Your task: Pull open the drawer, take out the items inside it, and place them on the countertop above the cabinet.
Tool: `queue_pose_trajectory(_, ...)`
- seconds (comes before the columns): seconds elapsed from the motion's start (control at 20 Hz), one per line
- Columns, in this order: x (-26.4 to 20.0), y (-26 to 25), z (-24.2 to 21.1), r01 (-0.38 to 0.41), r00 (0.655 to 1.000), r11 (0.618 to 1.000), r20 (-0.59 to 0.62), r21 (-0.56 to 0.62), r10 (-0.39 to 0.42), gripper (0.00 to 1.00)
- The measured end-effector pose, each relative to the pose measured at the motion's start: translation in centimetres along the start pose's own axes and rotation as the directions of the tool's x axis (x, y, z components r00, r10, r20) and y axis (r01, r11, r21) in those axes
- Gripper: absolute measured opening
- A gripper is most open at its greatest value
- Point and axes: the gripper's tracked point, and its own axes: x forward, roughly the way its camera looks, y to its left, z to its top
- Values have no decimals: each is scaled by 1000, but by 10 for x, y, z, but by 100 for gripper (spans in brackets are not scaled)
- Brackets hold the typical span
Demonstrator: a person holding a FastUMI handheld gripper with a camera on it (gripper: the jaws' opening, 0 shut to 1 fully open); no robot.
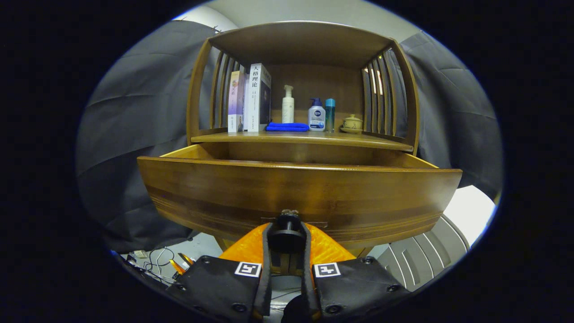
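At the bottom centre of the frame, the tool (287, 237) was clenched on the drawer's dark knob (287, 224), one finger pressing each side of it. The drawer (296, 197) stood pulled out across the middle of the frame; its inside was hidden behind the front panel. Above it, on the desk (305, 138), stood books (251, 98) at left, a blue cloth (287, 127), three bottles (316, 114) and a small lidded cup (352, 123) at right.
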Motion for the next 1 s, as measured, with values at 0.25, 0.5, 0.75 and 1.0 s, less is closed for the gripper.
queue_pose_trajectory(0.25, -16, 2, -5, -19, 1000, 1000, -5, -1, 19, 29)
queue_pose_trajectory(0.5, -29, 4, -12, -40, 999, 999, -15, -1, 40, 29)
queue_pose_trajectory(0.75, -39, 8, -16, -54, 998, 999, -22, 3, 54, 29)
queue_pose_trajectory(1.0, -43, 12, -19, -72, 997, 997, -28, -6, 72, 30)
